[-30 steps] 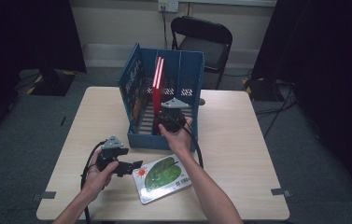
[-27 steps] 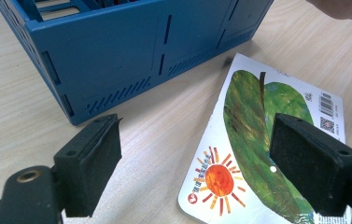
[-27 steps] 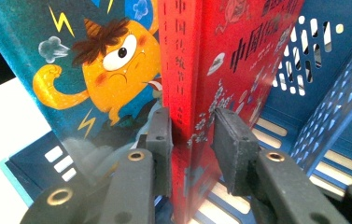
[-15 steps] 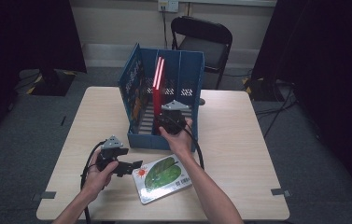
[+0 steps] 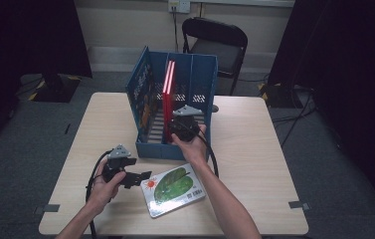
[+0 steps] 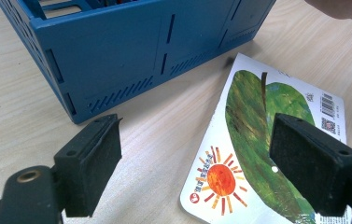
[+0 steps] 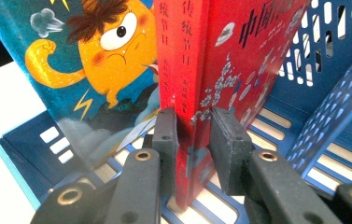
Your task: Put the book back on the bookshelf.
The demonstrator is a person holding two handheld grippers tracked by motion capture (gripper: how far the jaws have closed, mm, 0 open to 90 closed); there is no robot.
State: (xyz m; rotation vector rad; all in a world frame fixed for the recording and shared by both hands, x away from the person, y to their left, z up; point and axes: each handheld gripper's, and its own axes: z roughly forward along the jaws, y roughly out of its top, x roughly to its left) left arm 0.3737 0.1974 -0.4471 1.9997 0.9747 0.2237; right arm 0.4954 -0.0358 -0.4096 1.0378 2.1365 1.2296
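The red book (image 7: 197,93) stands upright in the blue rack (image 5: 195,74) mid-tabletop, the right gripper (image 7: 193,140) just closing, clamped on its spine. One picture book (orange creature) is shelved; the leaf book (image 5: 172,191) waits near the front edge below the open left gripper (image 6: 197,158).

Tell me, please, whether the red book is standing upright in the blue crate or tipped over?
Upright. The red book stands on its bottom edge inside the blue crate, spine vertical, beside the orange-monster book.
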